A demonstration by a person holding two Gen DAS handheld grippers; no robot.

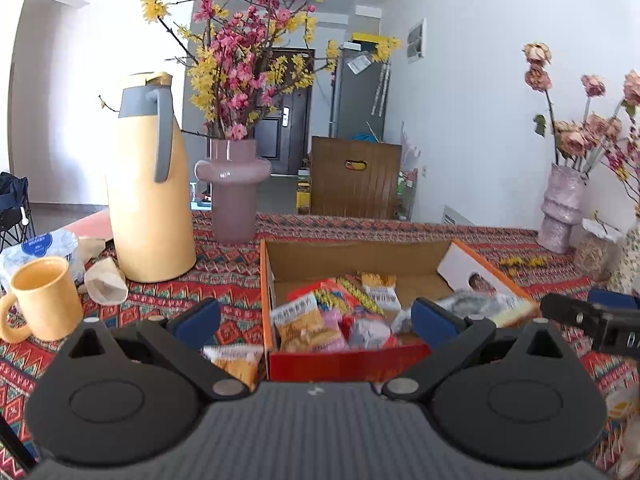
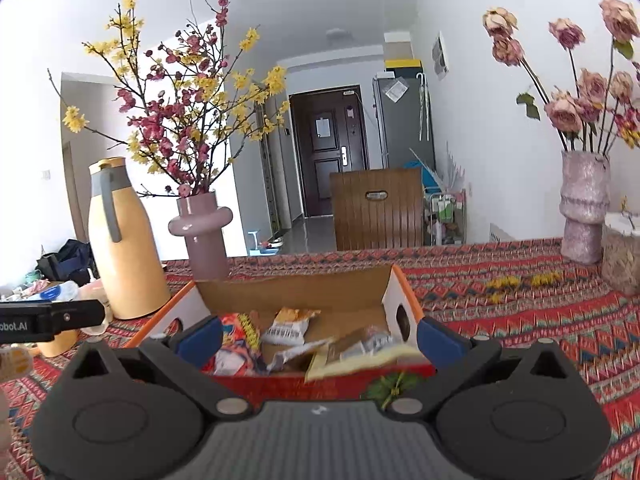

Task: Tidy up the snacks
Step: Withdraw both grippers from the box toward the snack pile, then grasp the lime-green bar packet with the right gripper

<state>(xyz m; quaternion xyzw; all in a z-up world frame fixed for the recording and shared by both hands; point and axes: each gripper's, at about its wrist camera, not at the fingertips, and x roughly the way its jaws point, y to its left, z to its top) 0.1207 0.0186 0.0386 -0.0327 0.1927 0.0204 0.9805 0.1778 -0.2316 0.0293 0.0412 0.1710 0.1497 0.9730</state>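
Snacks (image 1: 312, 320) lie in a pile inside the cardboard box (image 1: 352, 256), which sits on the patterned surface (image 1: 440, 232).

One loose packet (image 1: 236, 362) lies on the cloth just outside the box's left wall. It is right under the left gripper (image 1: 316, 314), toward its left finger. The left gripper is spread wide and holds nothing. It points at the front of the box, so the loose packet is closest to this hand. The packet is mostly hidden, so I cannot tell which way its long side runs.

A flat tan packet (image 2: 360, 354) lies tilted across the box's front right rim, its long side running left to right. It looks blurry. The right gripper (image 2: 320, 338) is just behind it, spread wide, pinching nothing.

Some packets have print and a bar code (image 2: 286, 334), too small to read. The left gripper's side (image 2: 24, 325) shows letters ending "obot.AI".
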